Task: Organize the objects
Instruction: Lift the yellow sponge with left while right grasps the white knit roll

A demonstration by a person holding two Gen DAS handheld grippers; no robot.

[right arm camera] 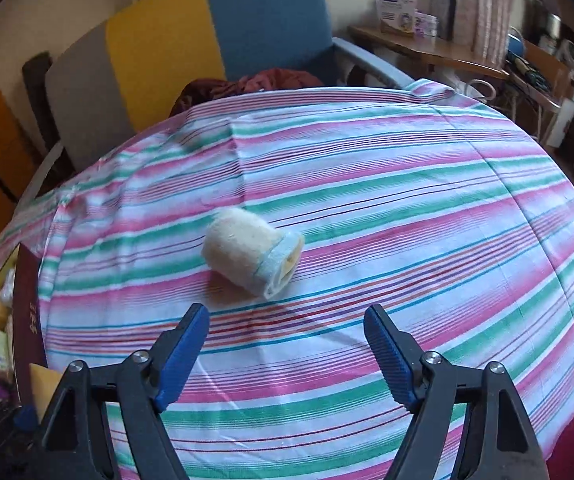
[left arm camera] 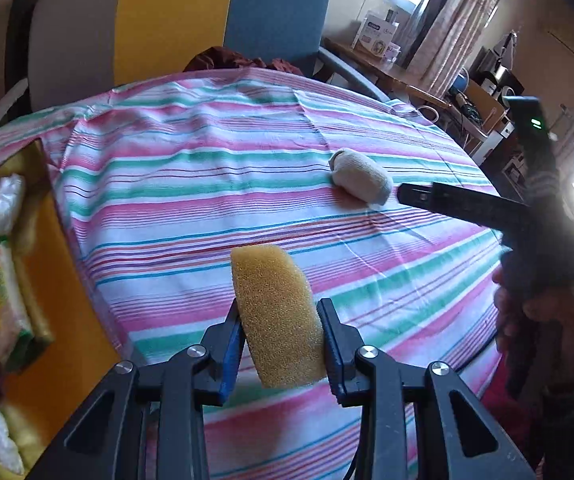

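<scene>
Right now your left gripper (left arm camera: 283, 330) points steeply down over the striped cloth (left arm camera: 207, 184), its blue pads pinched on both sides of the yellow sponge (left arm camera: 277, 316), which stands on edge between them, lifted clear of the cloth. Your right gripper (right arm camera: 287, 348) tilts down as well, its fingers spread wide with nothing between them, hovering just short of the rolled sock (right arm camera: 251, 252). From the left wrist view you see that gripper's black finger reaching in from the right, its tip just beside the sock, with your hand (left arm camera: 543, 316) wrapped around the handle. To your left sits the yellow box (left arm camera: 63, 320), already holding packets and wrapped bundles, its near wall just beside the sponge's side of the cloth. Beyond the far edge of the cloth stand a blue chair (right arm camera: 267, 20) and a wooden shelf (right arm camera: 427, 50). Between sponge and sock the cloth lies flat and open.
</scene>
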